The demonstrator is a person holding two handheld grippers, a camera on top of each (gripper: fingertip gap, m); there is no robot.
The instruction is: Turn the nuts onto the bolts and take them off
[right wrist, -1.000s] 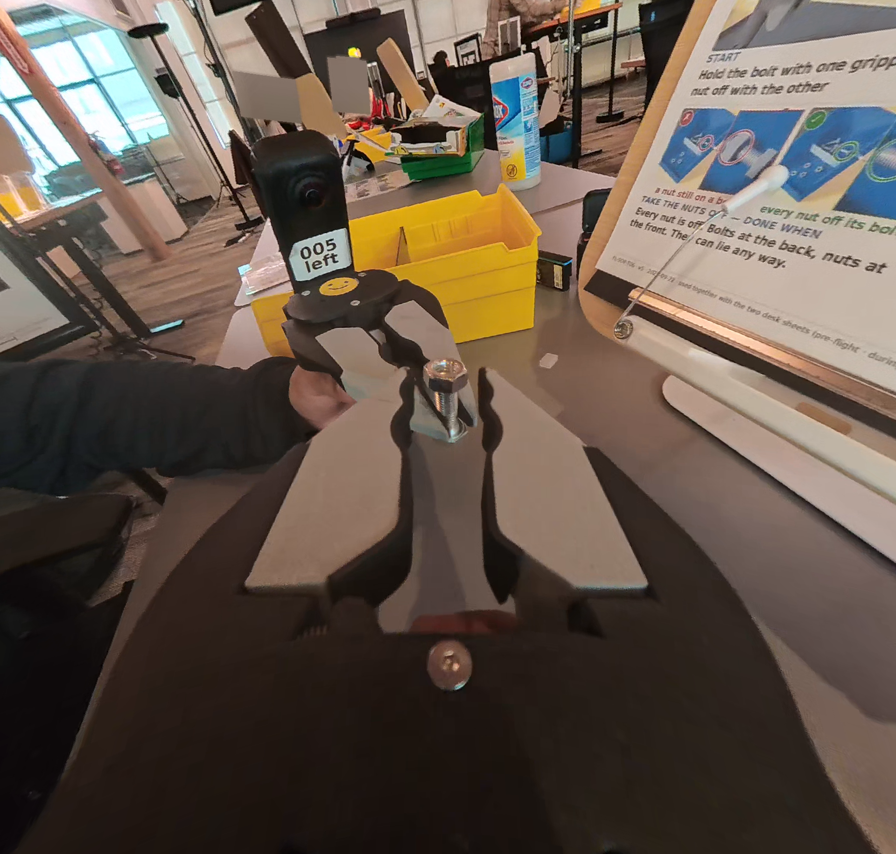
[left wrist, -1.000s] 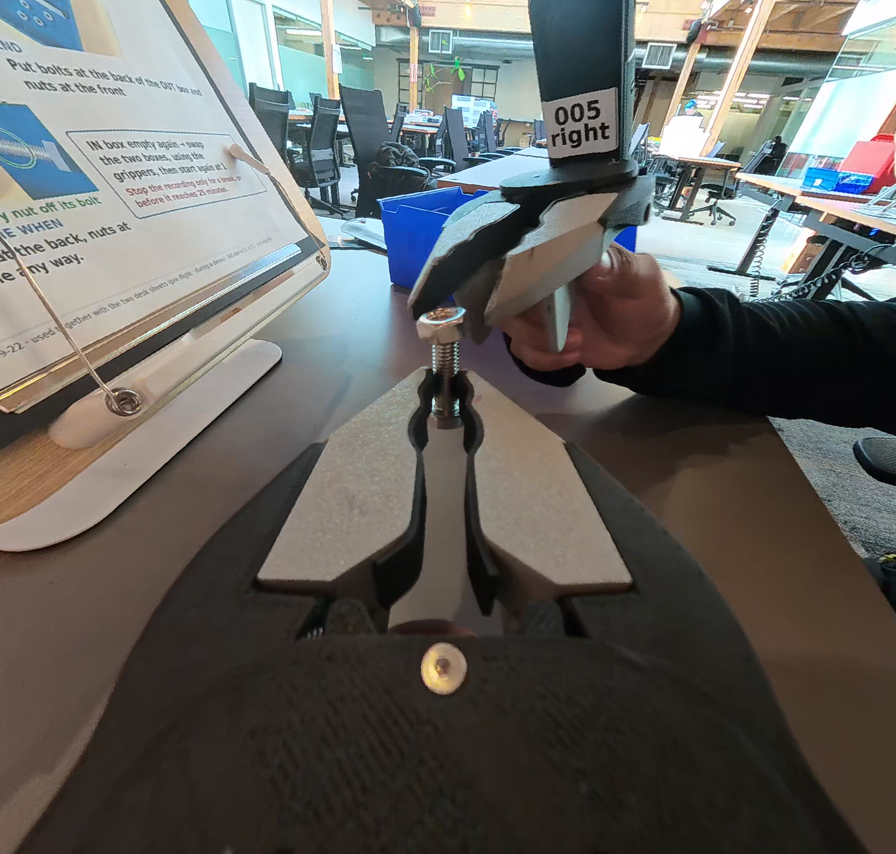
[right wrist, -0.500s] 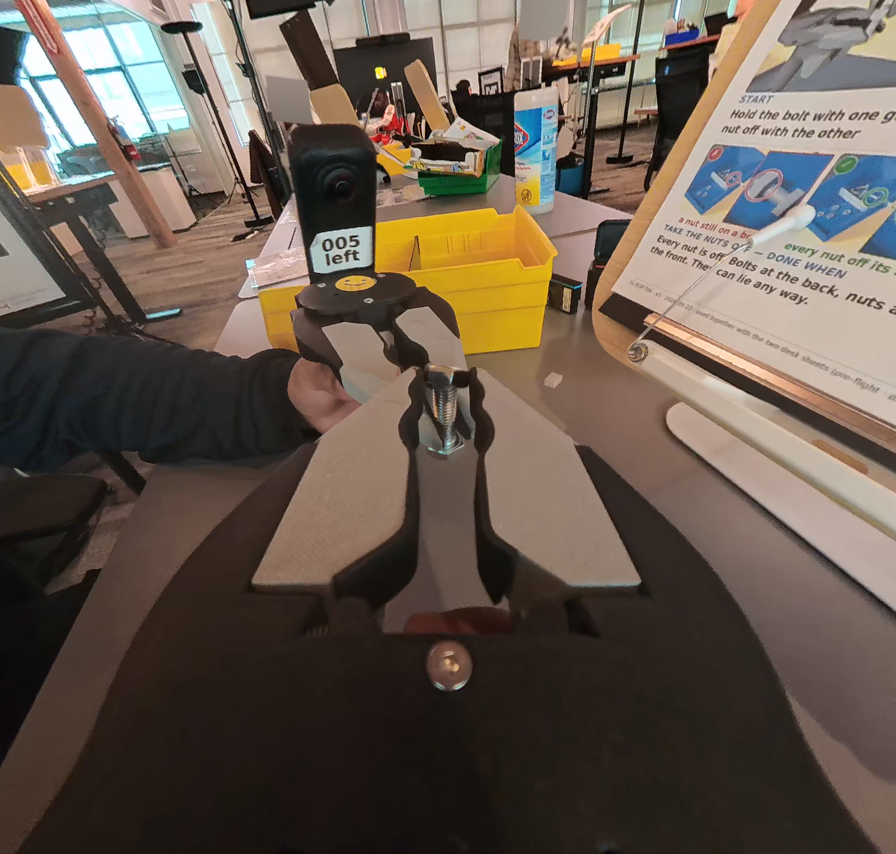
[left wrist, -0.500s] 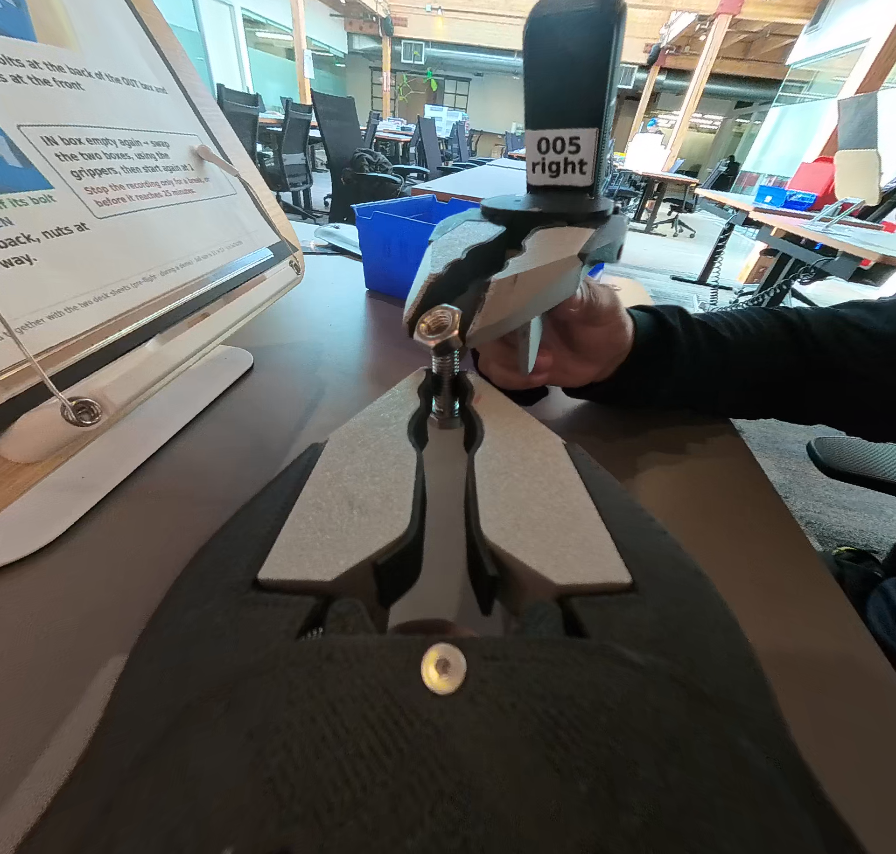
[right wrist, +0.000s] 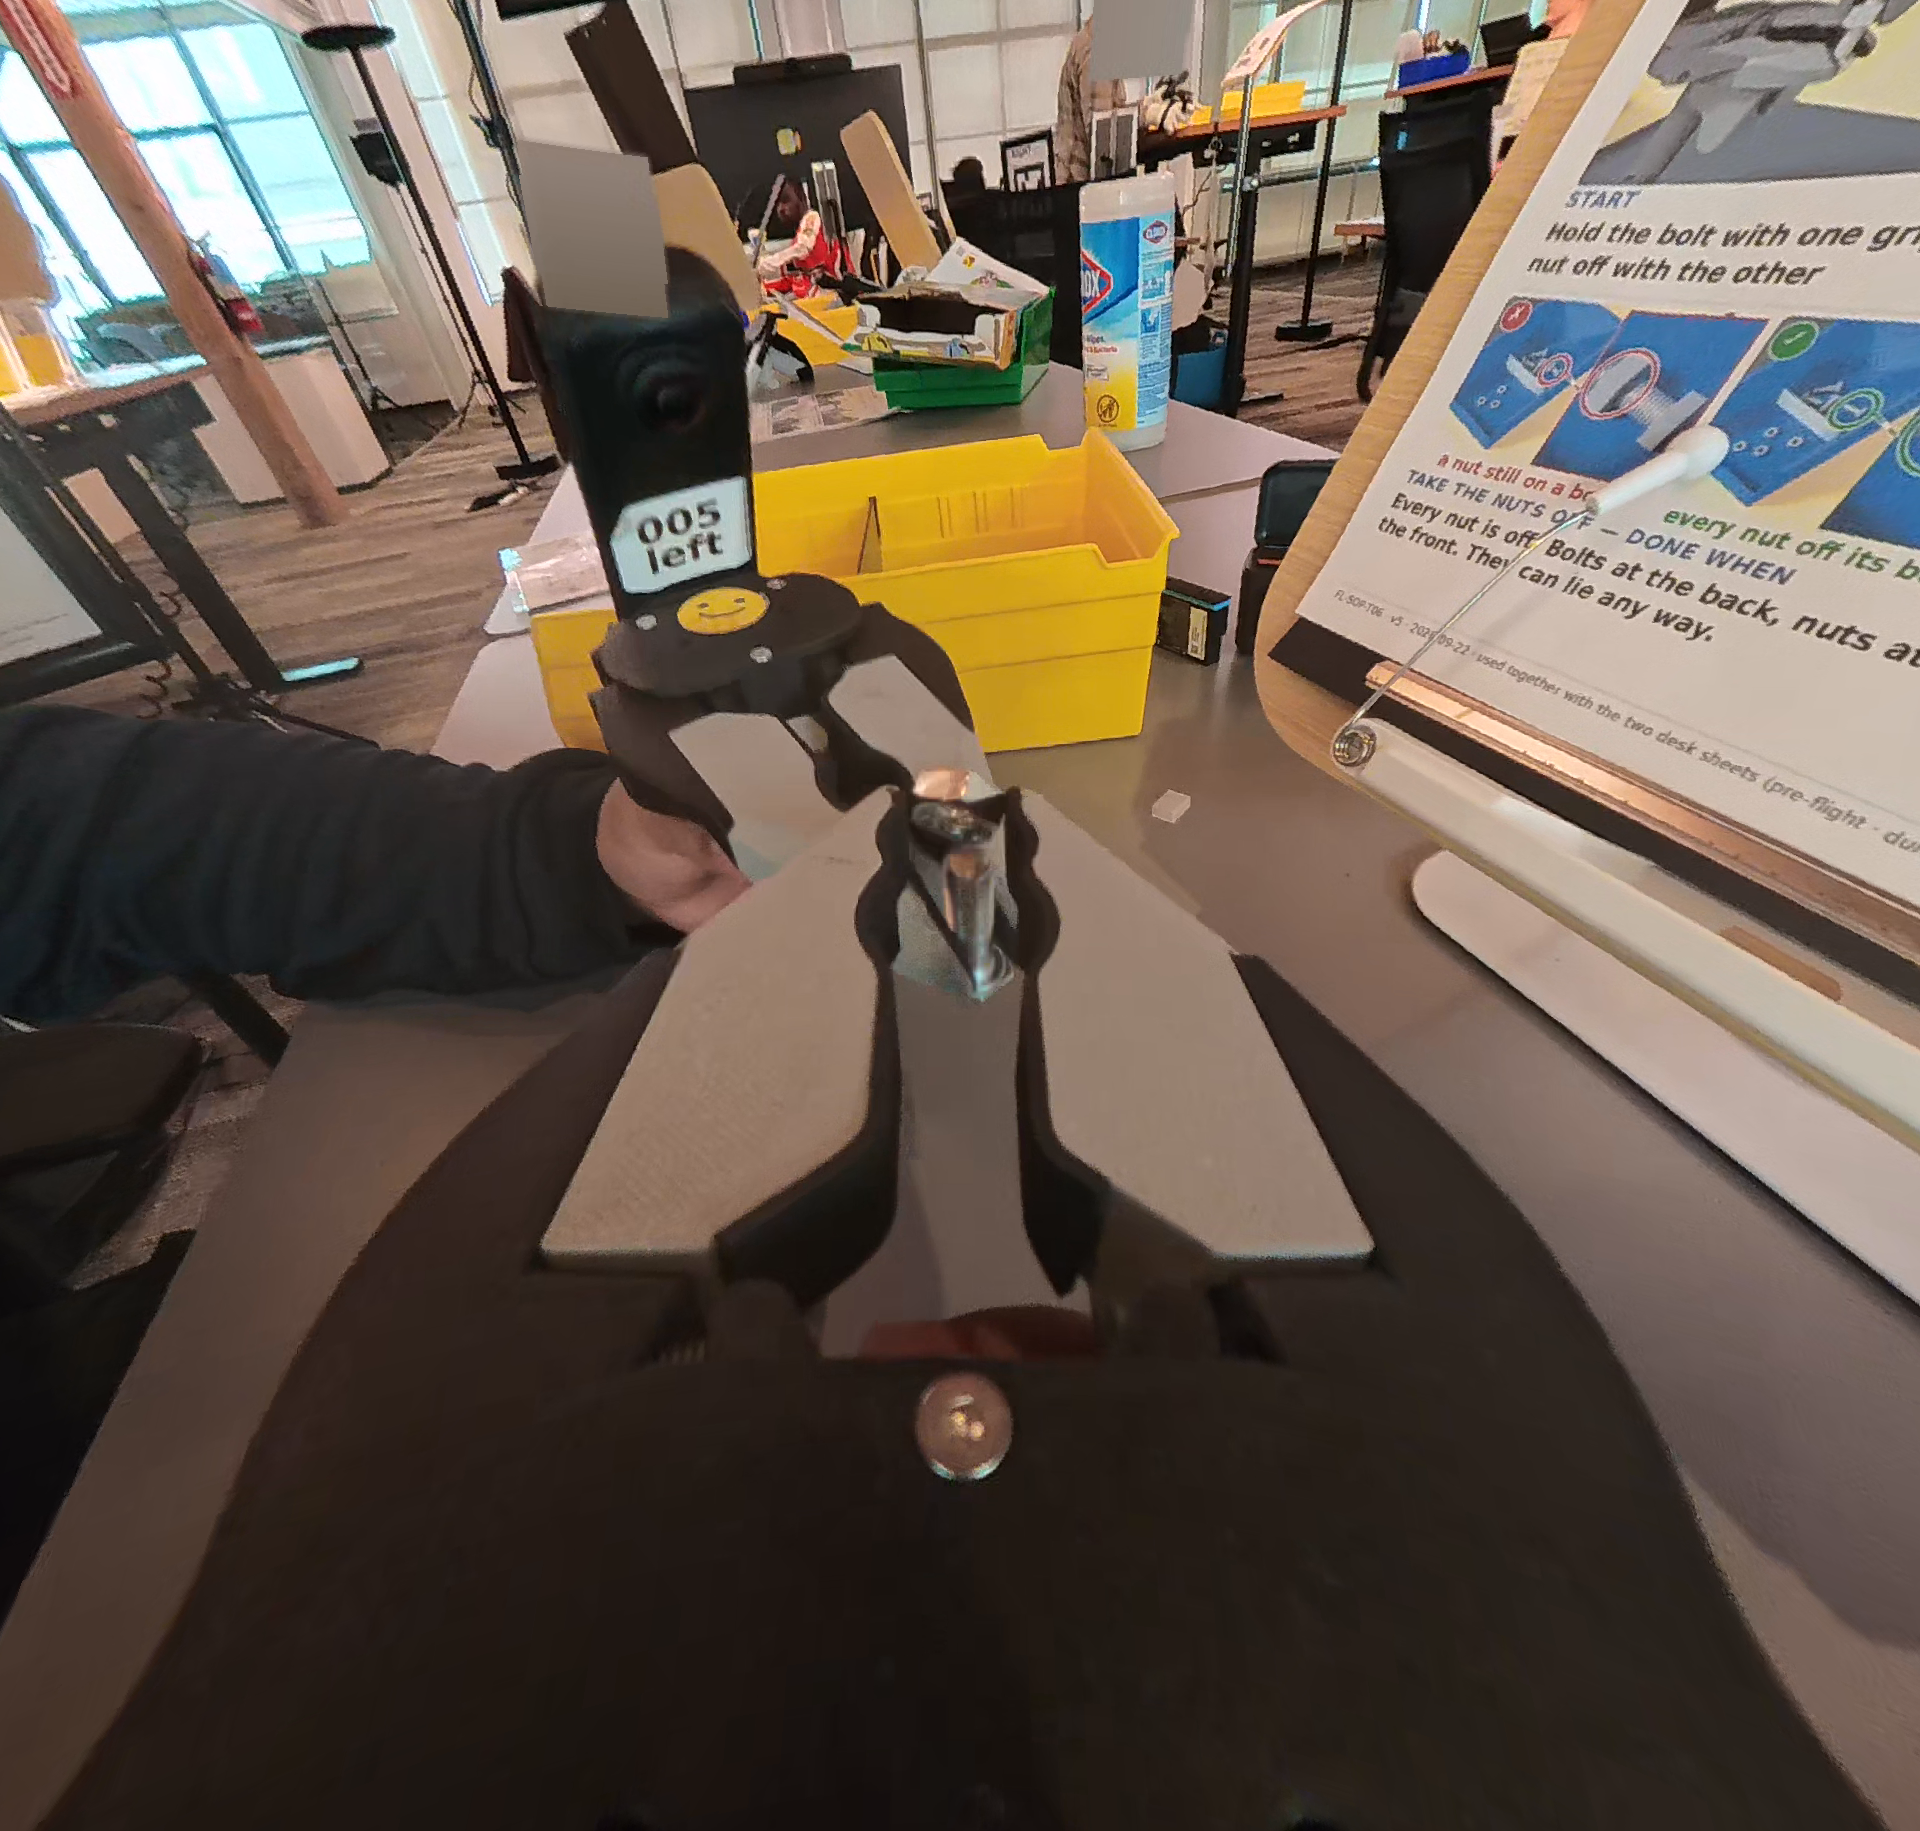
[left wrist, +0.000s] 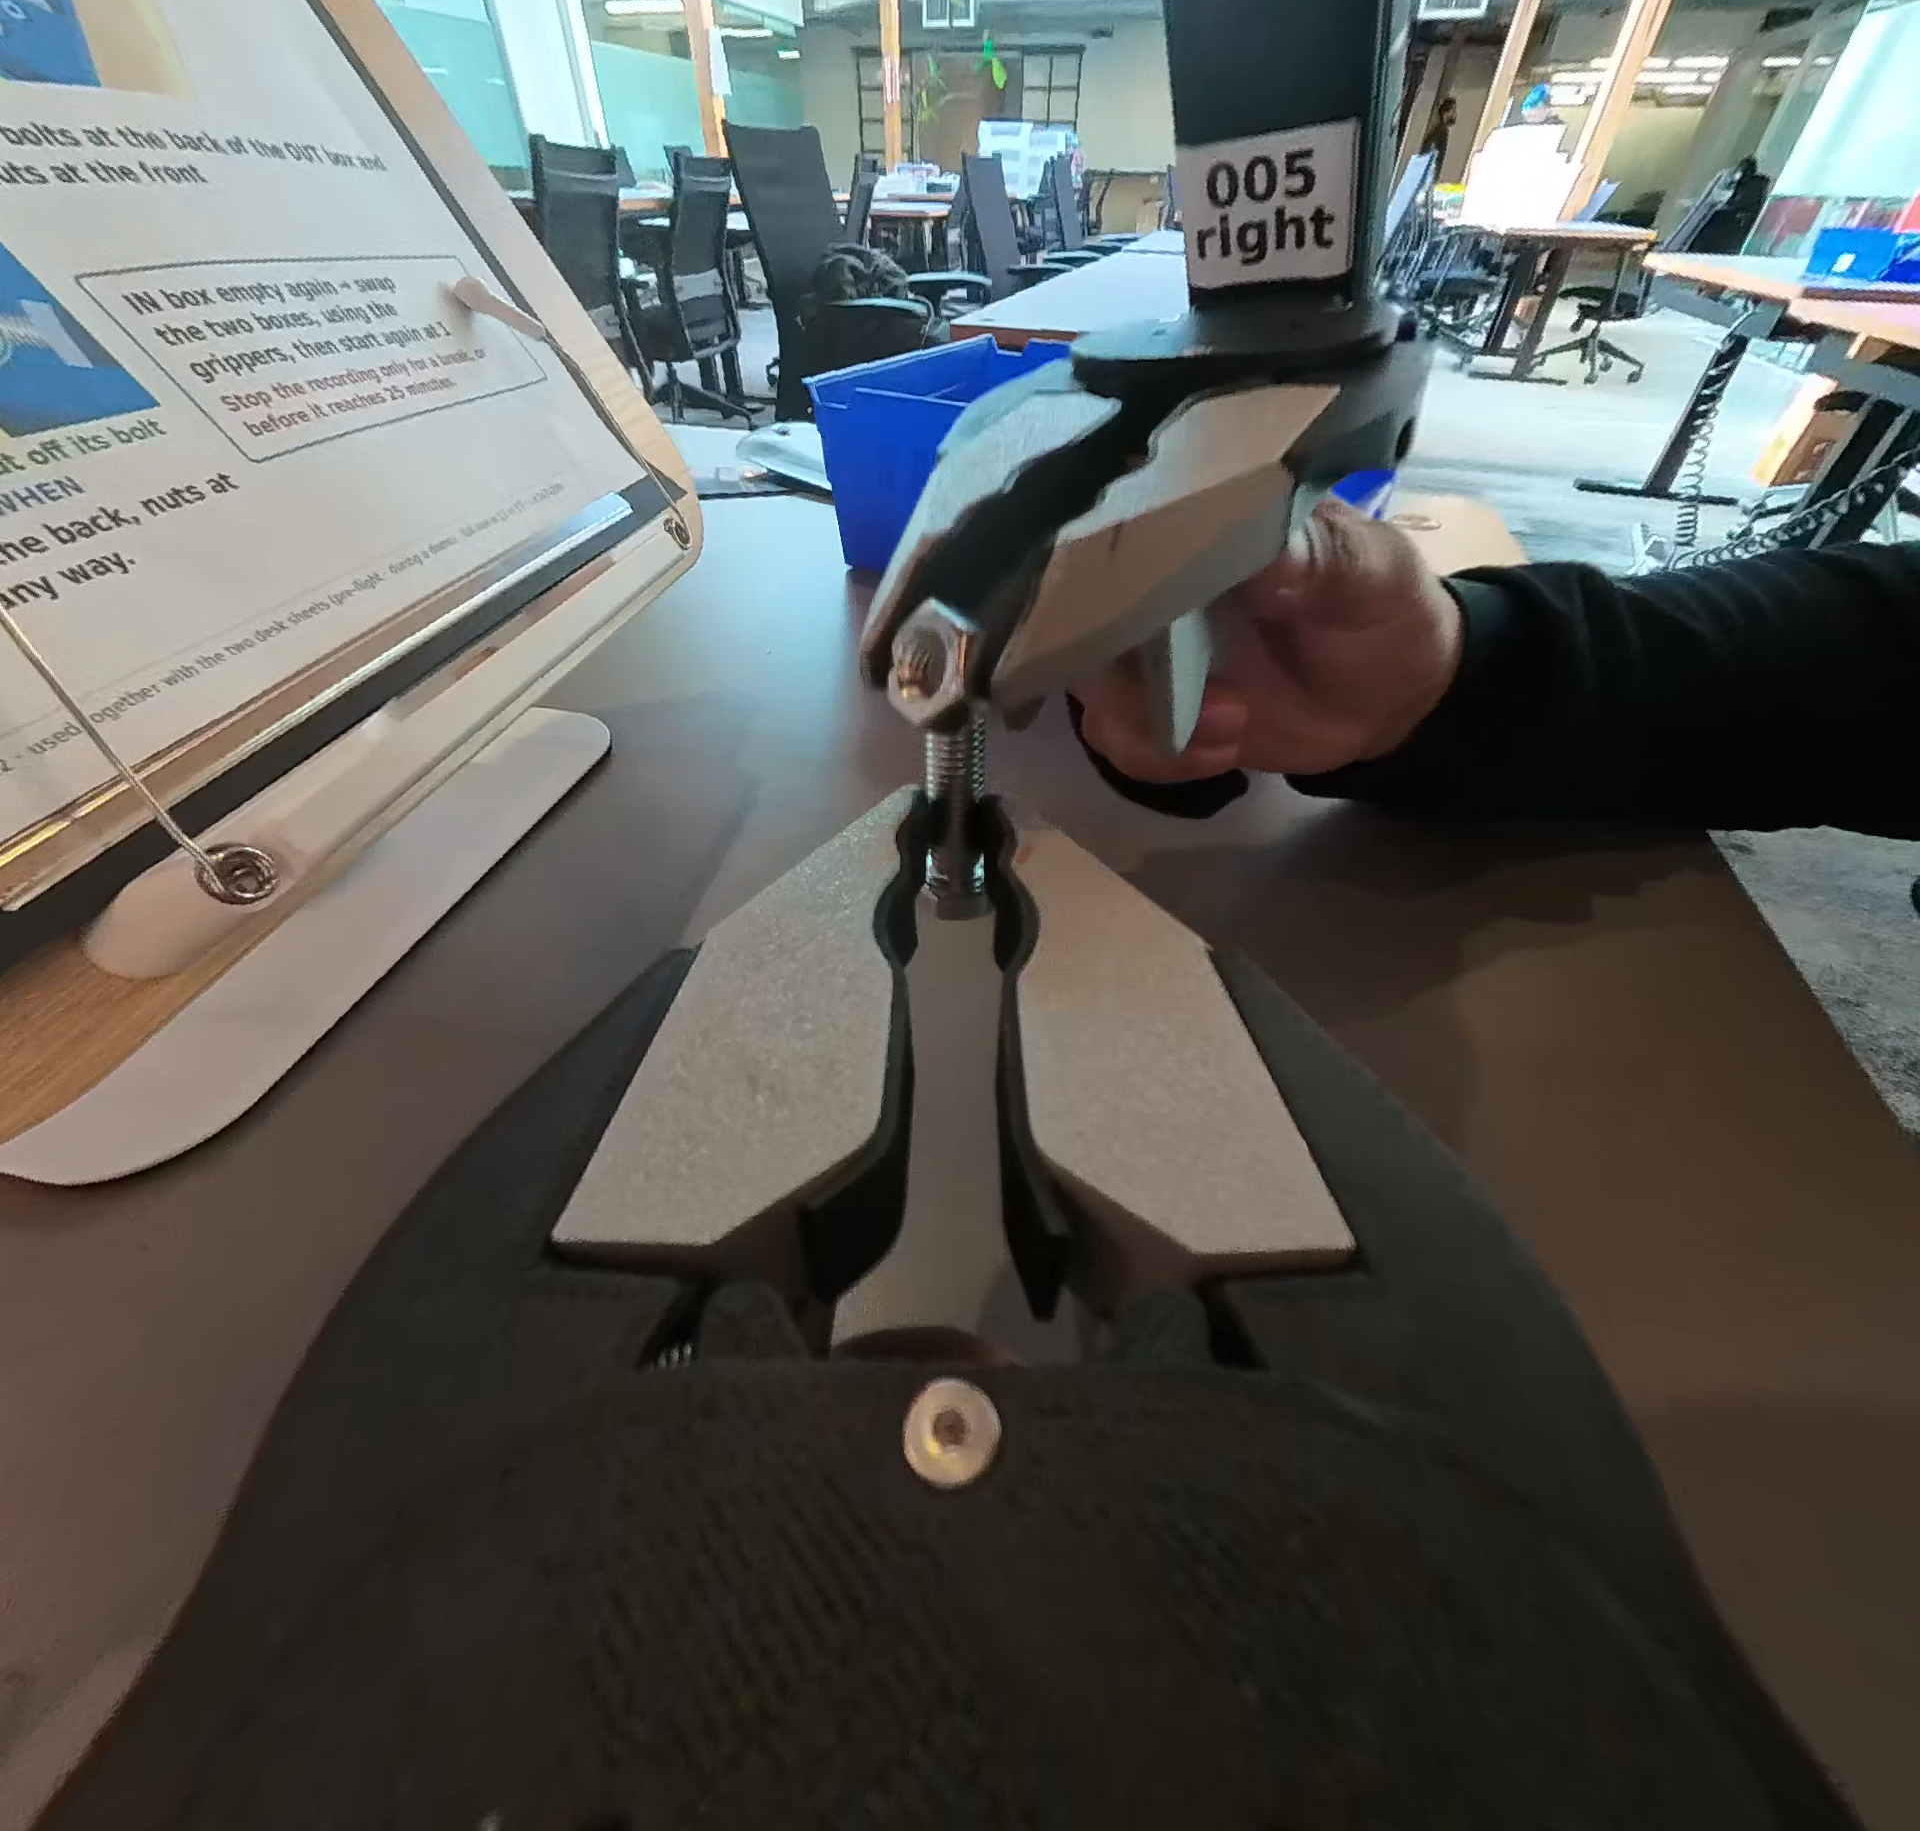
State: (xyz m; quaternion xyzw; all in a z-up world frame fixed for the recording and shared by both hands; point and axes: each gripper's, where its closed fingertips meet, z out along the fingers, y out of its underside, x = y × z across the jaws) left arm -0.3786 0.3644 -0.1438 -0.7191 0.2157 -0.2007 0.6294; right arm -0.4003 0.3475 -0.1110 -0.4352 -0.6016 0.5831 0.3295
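Note:
My left gripper (left wrist: 956, 851) is shut on the lower end of a steel bolt (left wrist: 956, 773), which stands upright above the dark table (left wrist: 1455, 1002). A hex nut (left wrist: 930, 669) sits at the top of the bolt's thread. My right gripper (left wrist: 940, 675) comes in from the upper right, tilted, and is shut on that nut. In the right wrist view my right gripper (right wrist: 956, 836) pinches the nut (right wrist: 948, 799), and the bolt (right wrist: 971, 924) shows in the gap between its fingers. The left gripper's body (right wrist: 727, 638) is behind, its fingertips partly hidden.
A tilted stand with an instruction sheet (left wrist: 312, 431) stands at the left, and shows in the right wrist view (right wrist: 1662, 534) at the right. A blue bin (left wrist: 894, 451) is behind the grippers. A yellow bin (right wrist: 1039, 618) and a wipes canister (right wrist: 1127, 306) stand farther back.
My right gripper was open around the nut; it has closed on it and then rolled and tilted with the nut in its grip. The left gripper has kept hold of the bolt.

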